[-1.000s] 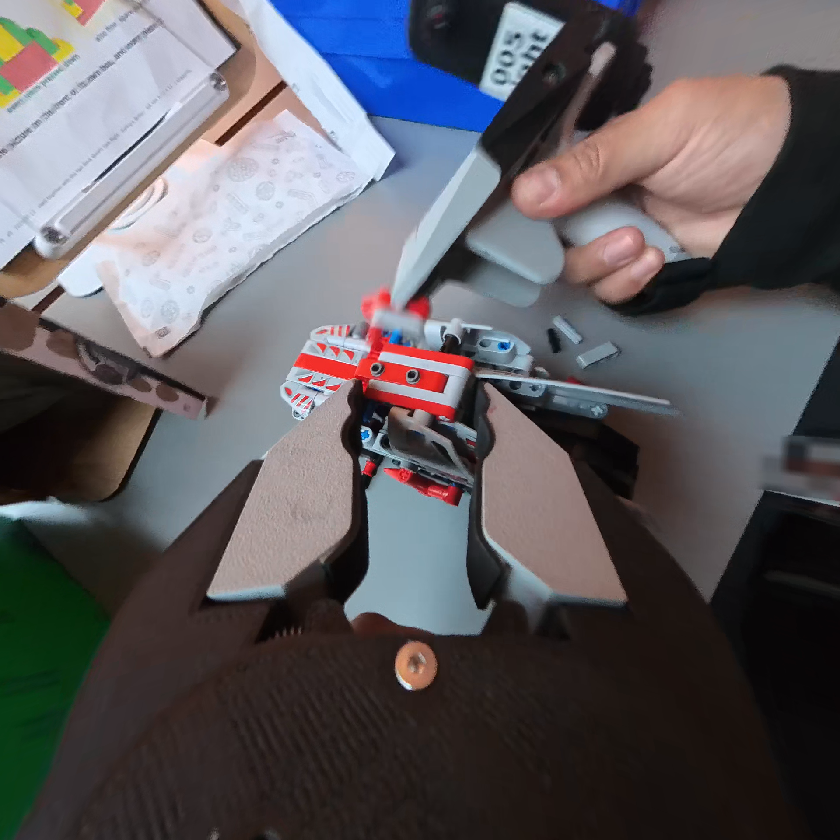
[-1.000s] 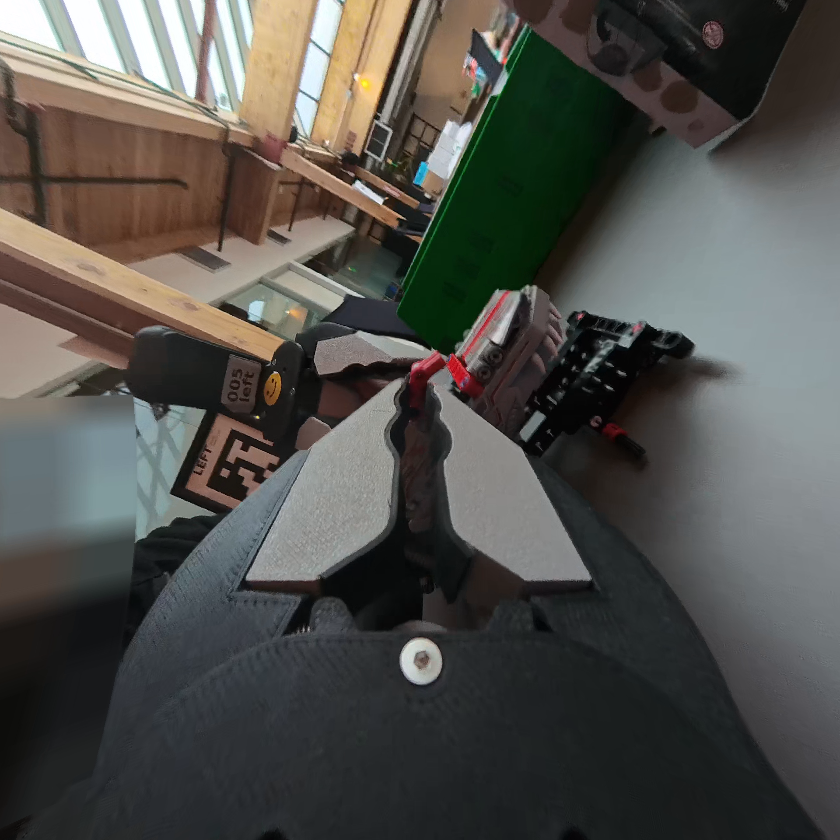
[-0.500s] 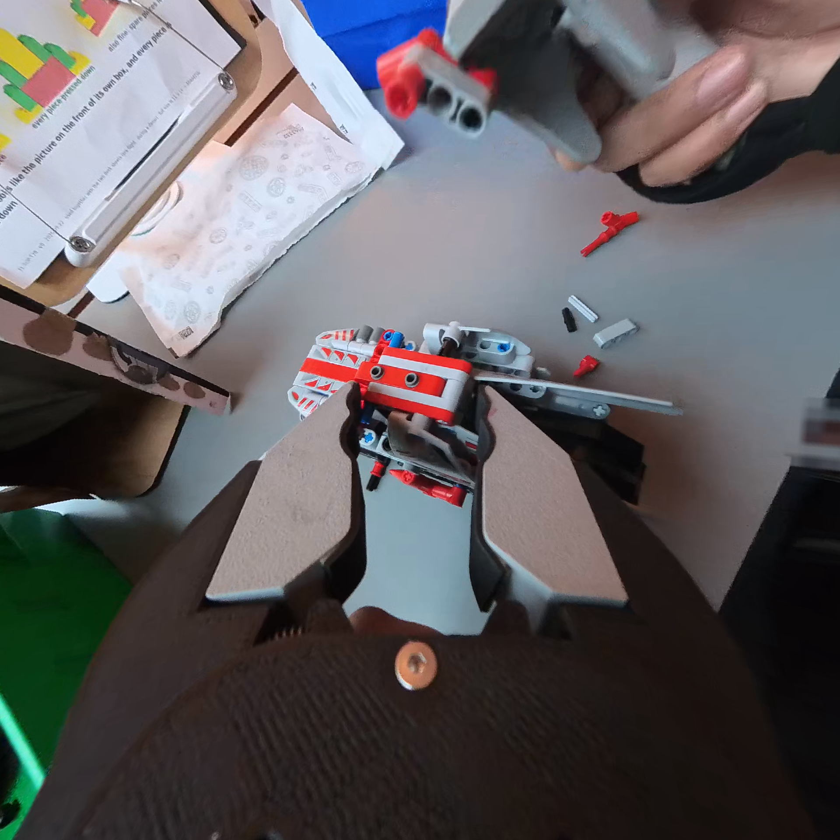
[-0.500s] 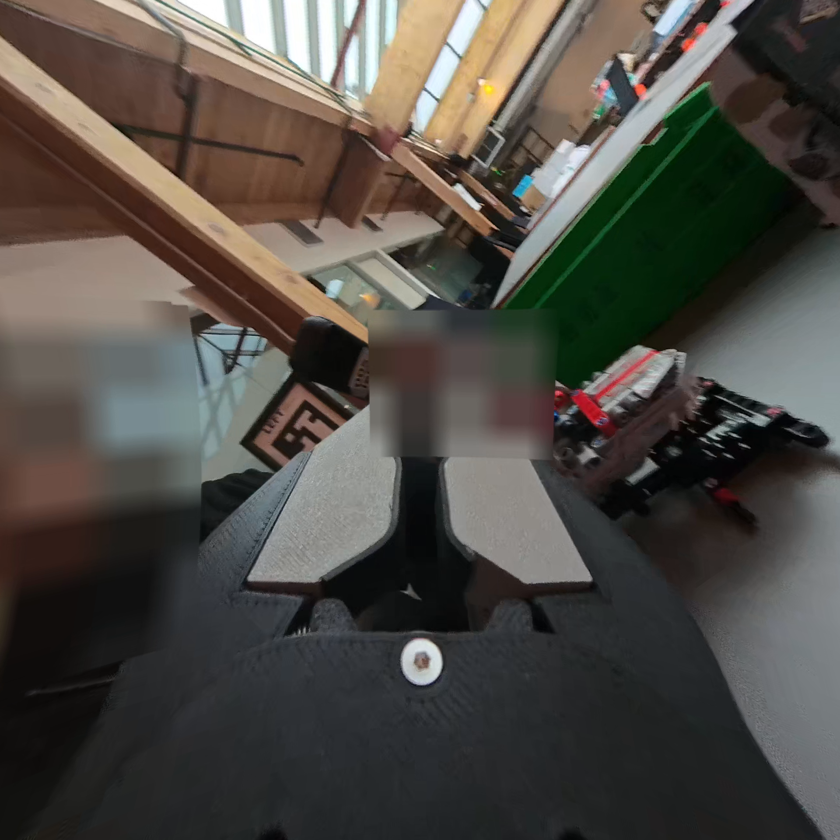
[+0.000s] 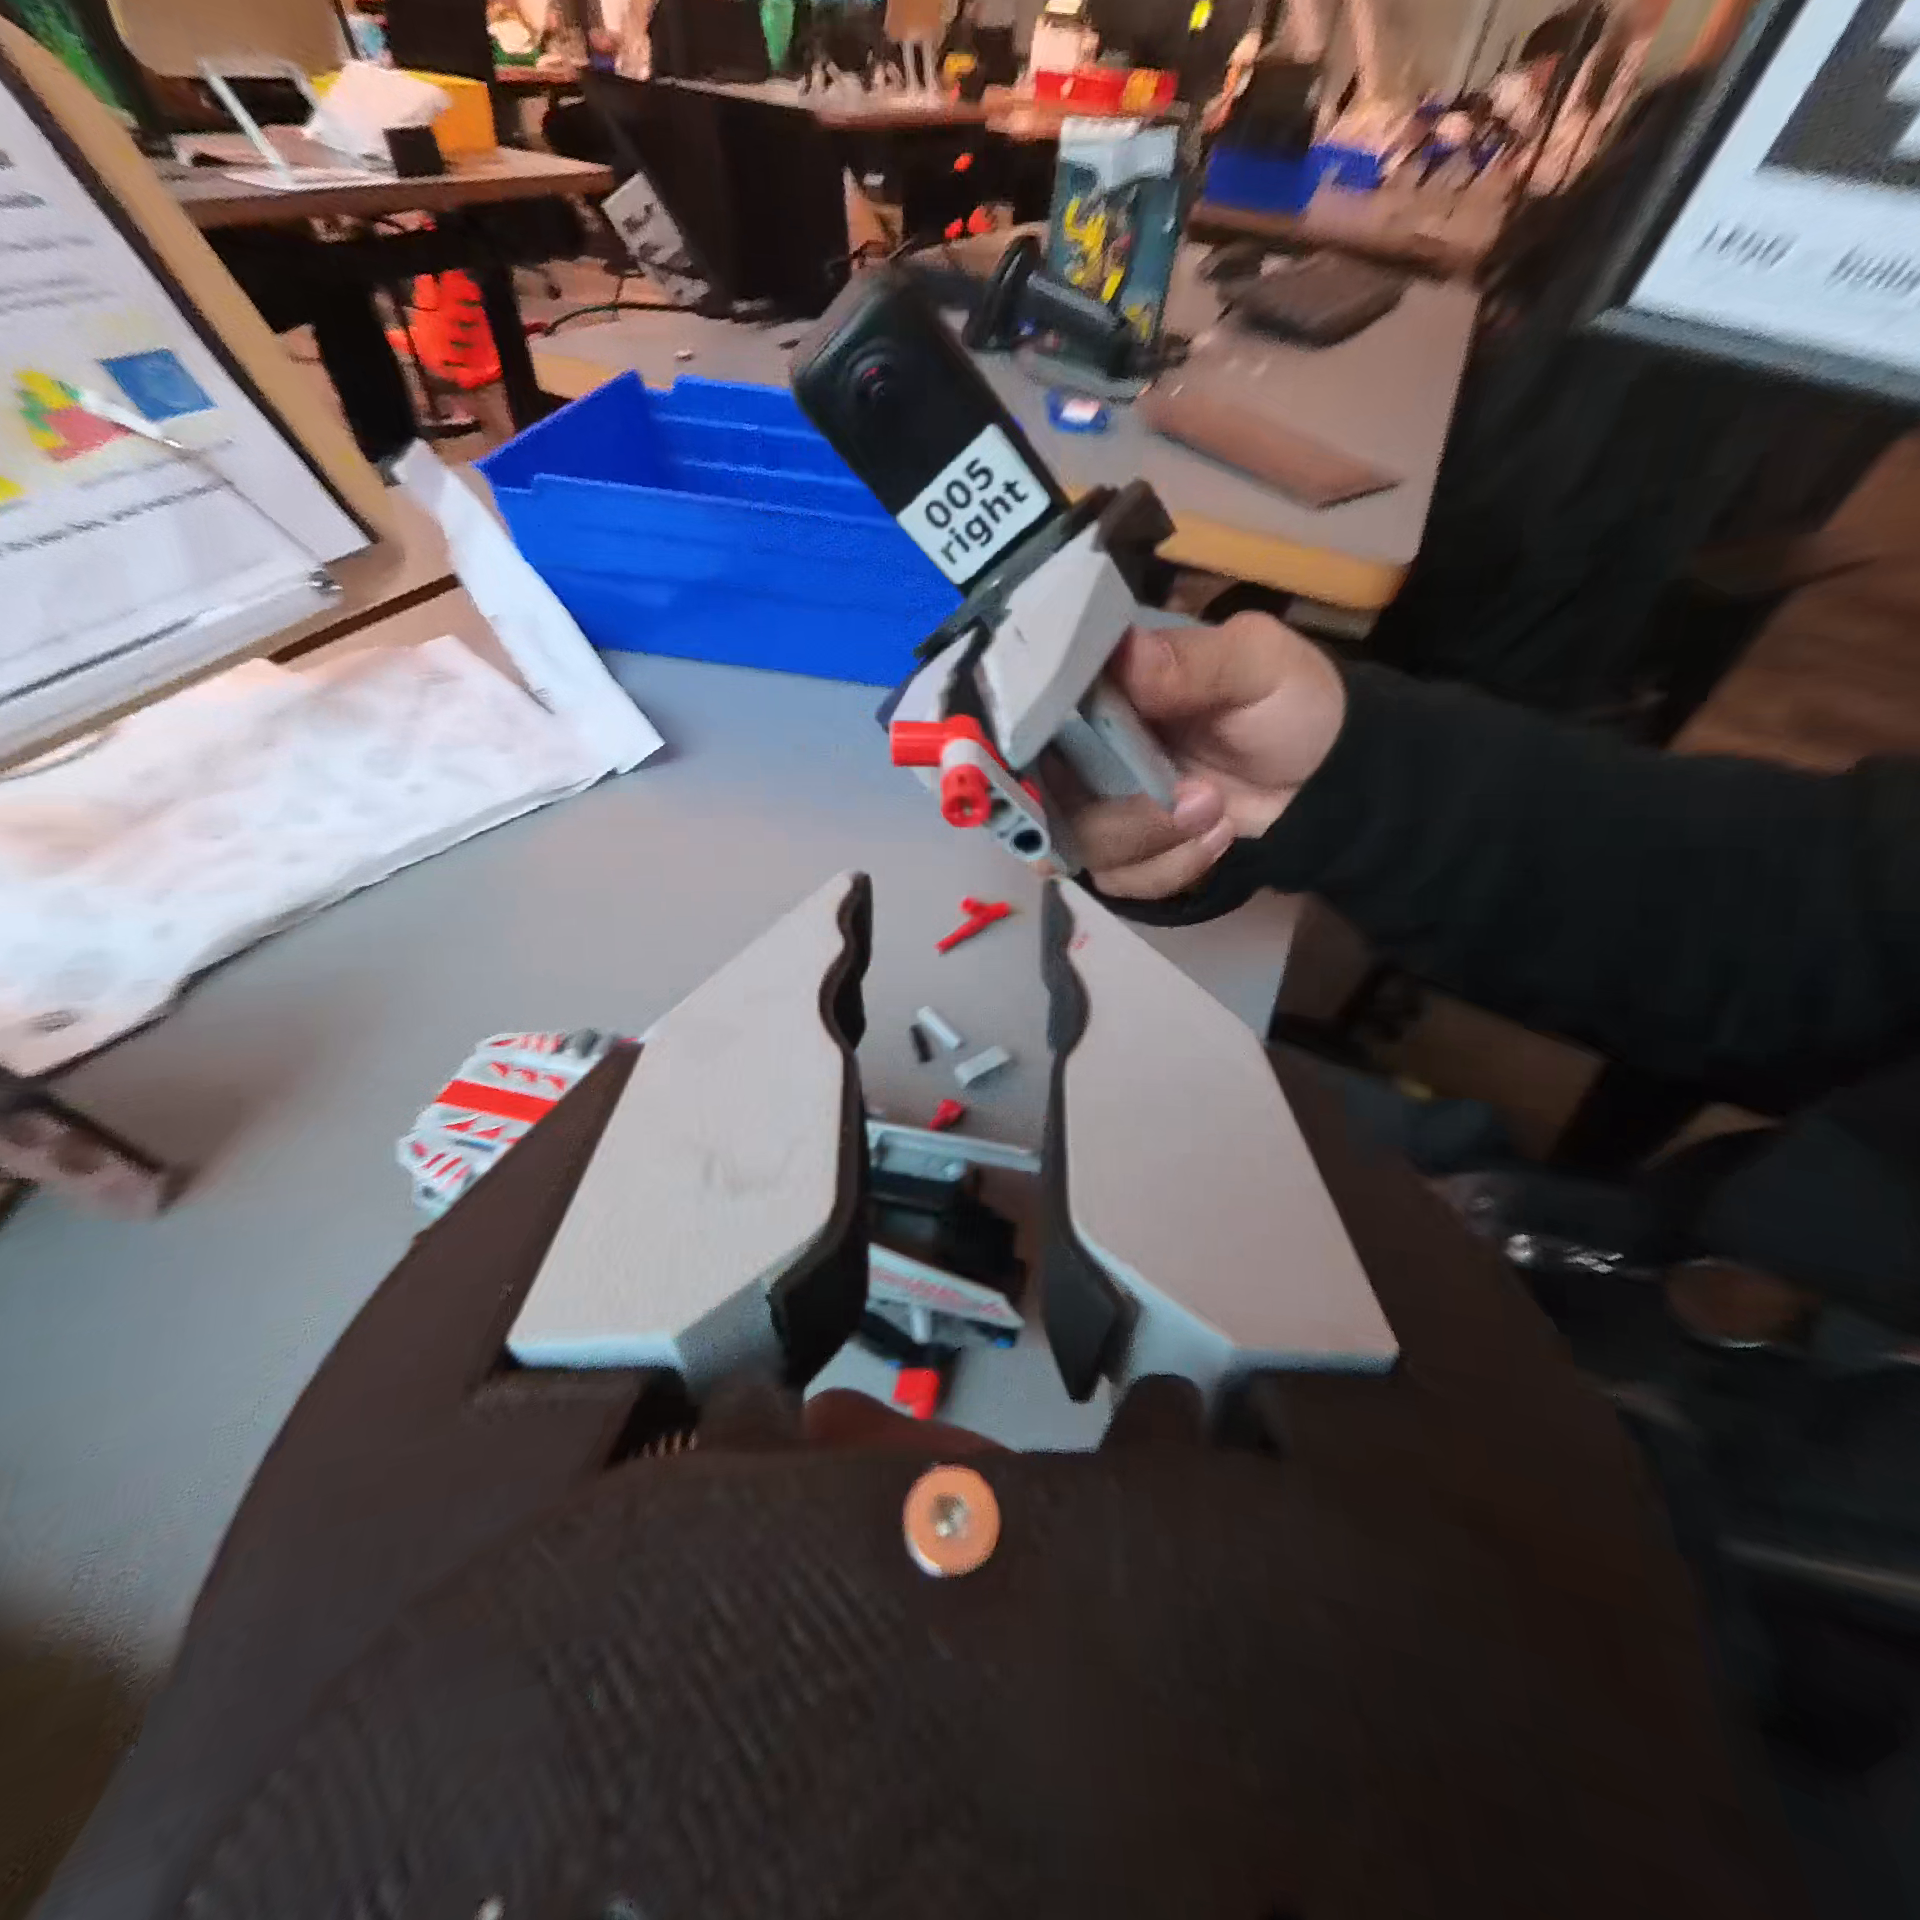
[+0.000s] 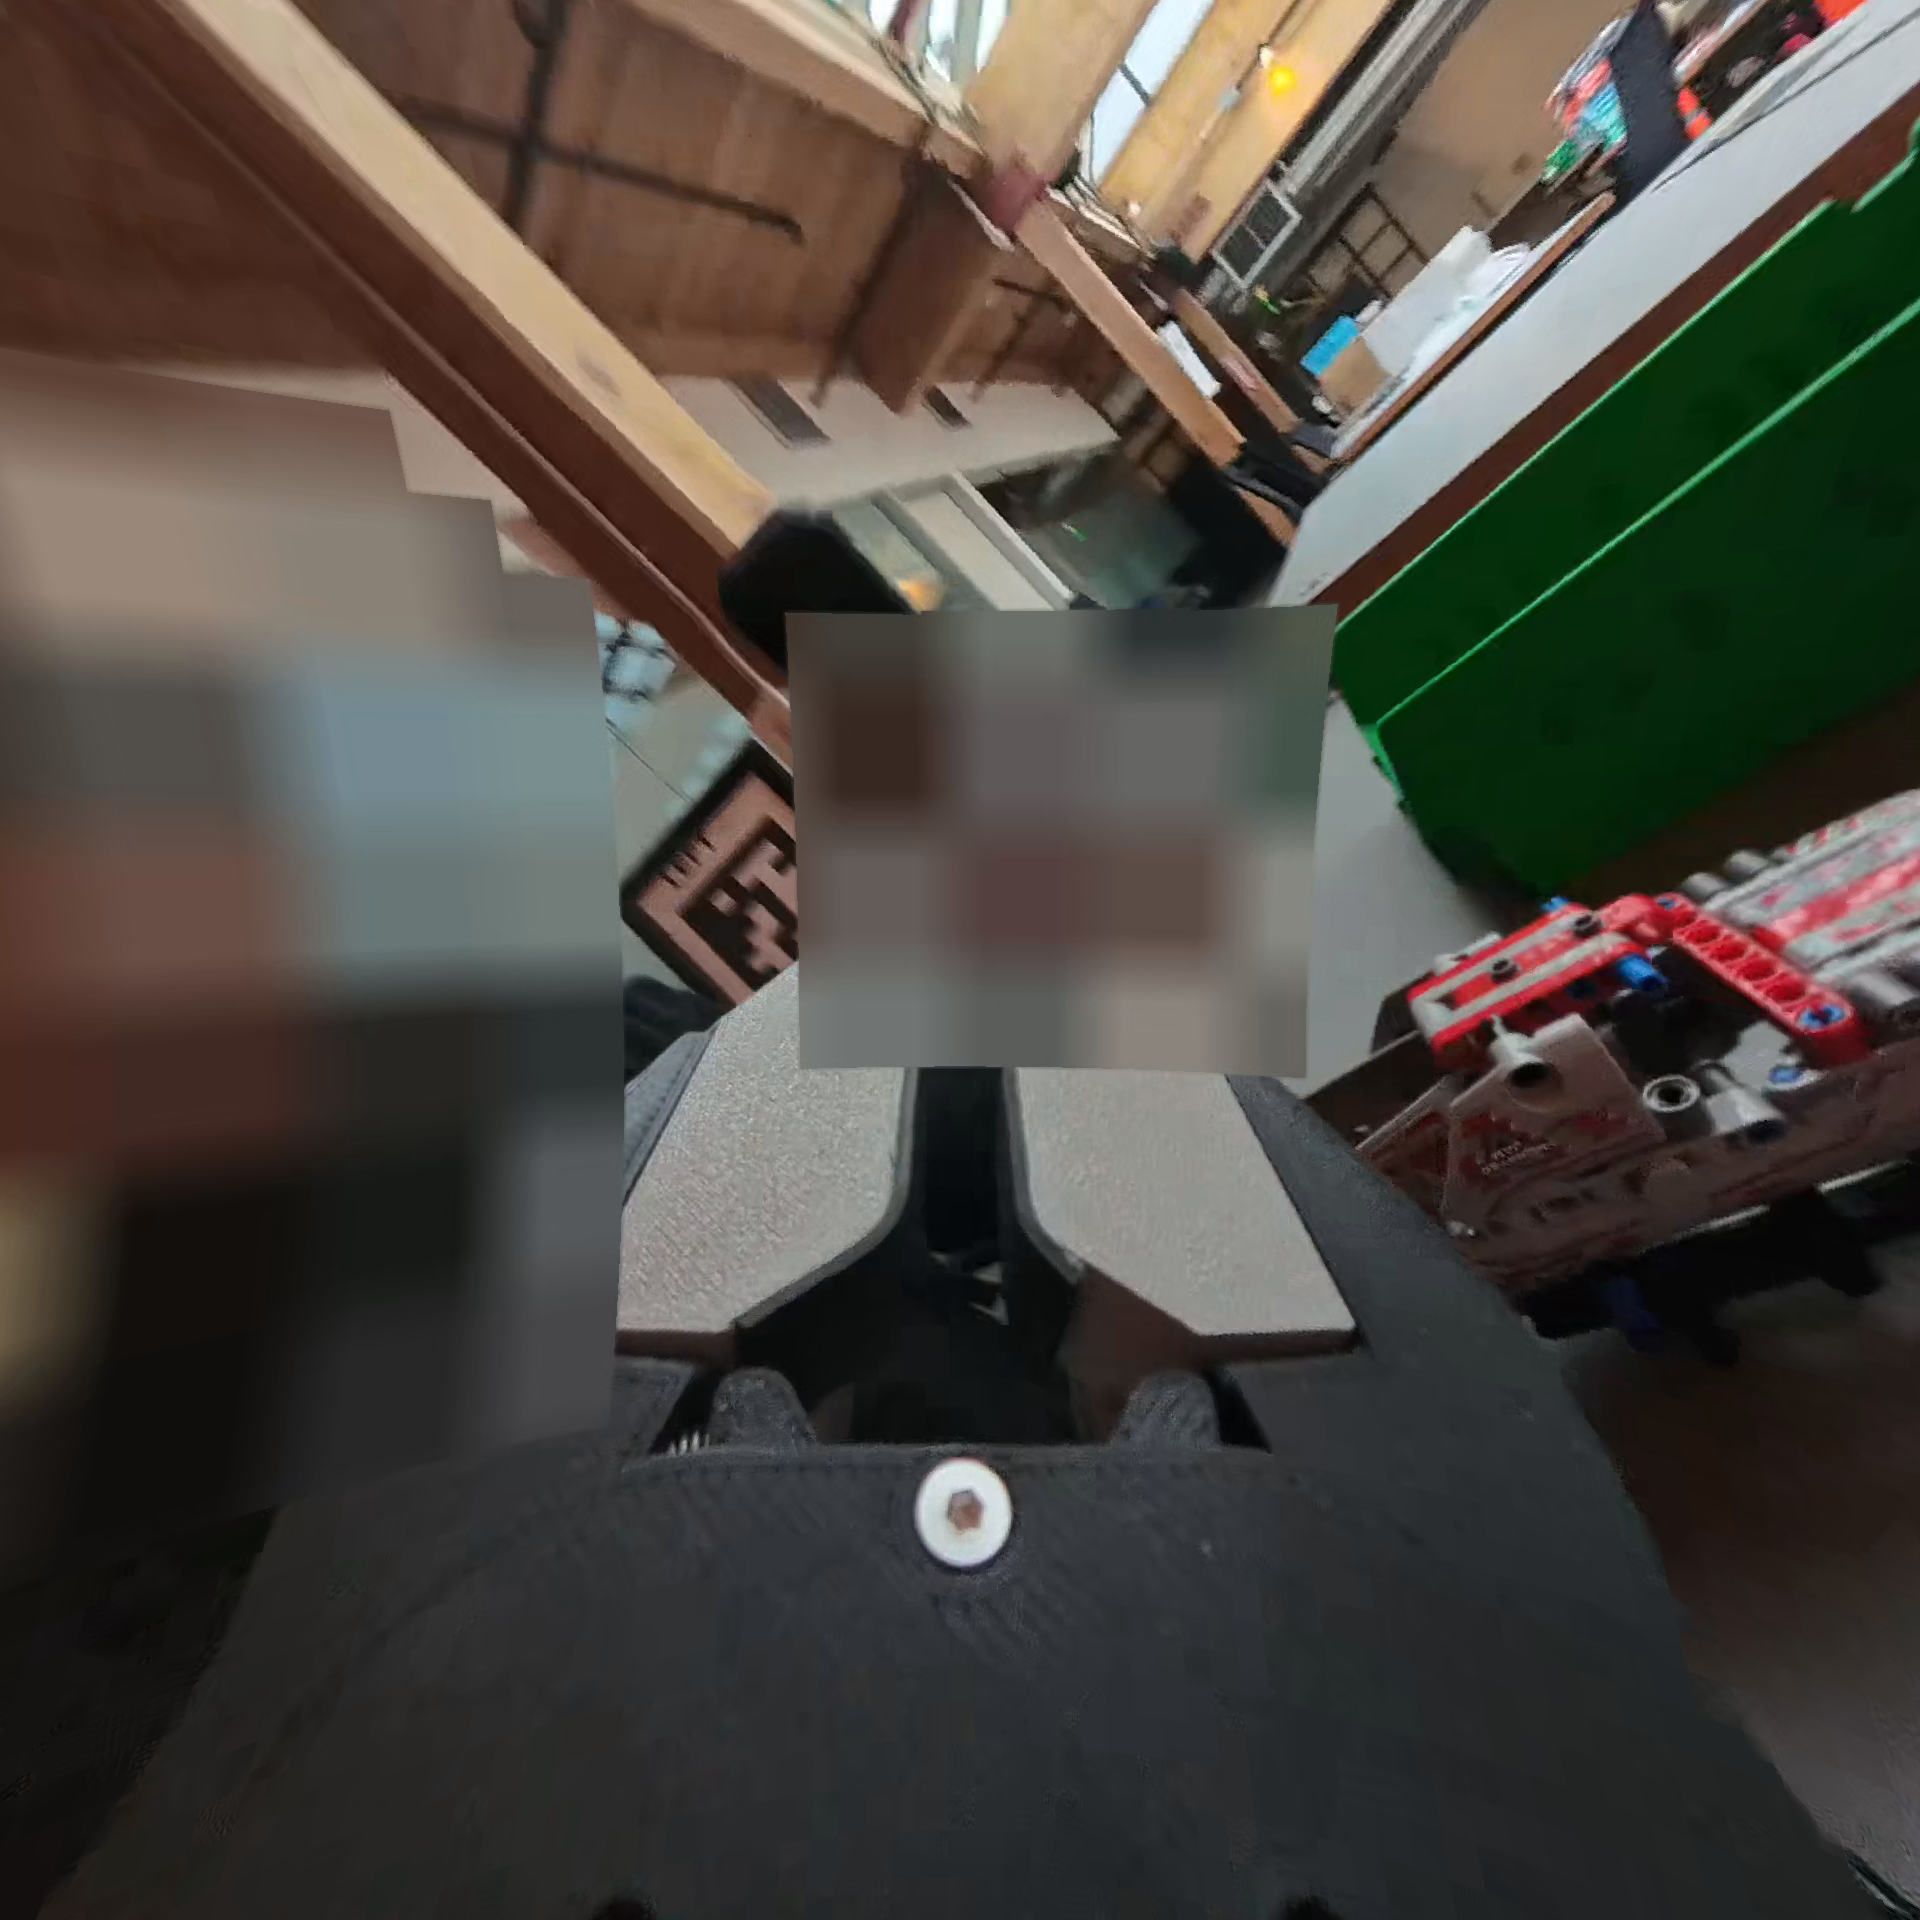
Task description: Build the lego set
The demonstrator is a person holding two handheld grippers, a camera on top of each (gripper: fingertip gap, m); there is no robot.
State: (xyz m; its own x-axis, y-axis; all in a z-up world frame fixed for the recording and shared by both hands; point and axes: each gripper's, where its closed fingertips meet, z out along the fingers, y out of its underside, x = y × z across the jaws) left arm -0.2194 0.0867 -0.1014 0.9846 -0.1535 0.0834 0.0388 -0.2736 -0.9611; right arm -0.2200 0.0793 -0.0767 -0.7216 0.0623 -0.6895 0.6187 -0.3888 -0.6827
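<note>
The partly built red, grey and black lego model (image 5: 499, 1101) lies on the grey table (image 5: 644, 914), below and partly behind my left gripper (image 5: 951, 904). That gripper is open, empty, and raised above the model. My right gripper (image 5: 961, 748) is held in a hand, in the air beyond the left one. It is shut on a small red and grey lego piece (image 5: 966, 779). In the right wrist view the model (image 6: 1621, 1060) sits to the right. A blurred patch hides the tips of the nearly closed fingers (image 6: 758, 1164).
Several small loose red, grey and black parts (image 5: 961, 1049) lie on the table between the grippers. A blue bin (image 5: 707, 520) stands at the back. White paper bags (image 5: 281, 790) and an instruction board (image 5: 125, 436) are at the left. A green crate (image 6: 1662, 582) stands beyond the model. The grippers are tip to tip, or close to it.
My left gripper has let go of the model, risen and tilted up, its jaws a little narrower. My right gripper has carried the red and grey piece up and away from the model.
</note>
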